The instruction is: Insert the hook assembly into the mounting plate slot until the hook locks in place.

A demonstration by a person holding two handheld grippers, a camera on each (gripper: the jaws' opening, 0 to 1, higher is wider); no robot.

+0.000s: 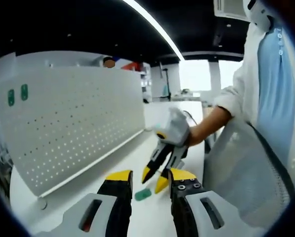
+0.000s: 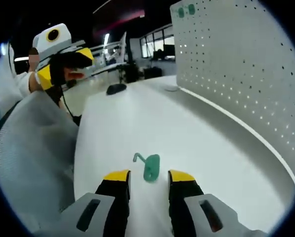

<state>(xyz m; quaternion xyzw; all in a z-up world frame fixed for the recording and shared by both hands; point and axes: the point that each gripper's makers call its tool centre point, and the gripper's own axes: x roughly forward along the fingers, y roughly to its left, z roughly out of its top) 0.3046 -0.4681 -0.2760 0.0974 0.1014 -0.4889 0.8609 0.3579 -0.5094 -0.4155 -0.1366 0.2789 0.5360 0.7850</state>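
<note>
Two grippers work over a white bench [image 2: 137, 123] that carries an upright white pegboard [image 1: 73, 123] along its far edge. The green hook assembly [image 2: 149, 167] lies flat on the bench just ahead of the right gripper [image 2: 149, 177], between its yellow-tipped fingers [image 2: 117, 176] but apparently not touched by them; these fingers stand apart and hold nothing. In the left gripper view the same hook [image 1: 143, 194] lies under the descending right gripper [image 1: 154, 178], which a gloved hand [image 1: 176, 127] carries. The left gripper [image 1: 149, 177] has its fingers apart as well, and empty. Two small green pieces [image 1: 17, 94] sit on the pegboard's upper corner, probably hooks already mounted; which slot is the target cannot be told.

Judged risks: the hook is small and lies flat, so fingers closing on it may pinch only an edge and flick it across the smooth bench, or grip it skewed so that its tab meets the pegboard hole at an angle and fails to lock. A tilted approach could also push it away rather than enclose it.

No containers are on the bench; a dark object [image 2: 116, 89], perhaps a computer mouse, lies well apart from the hook.
</note>
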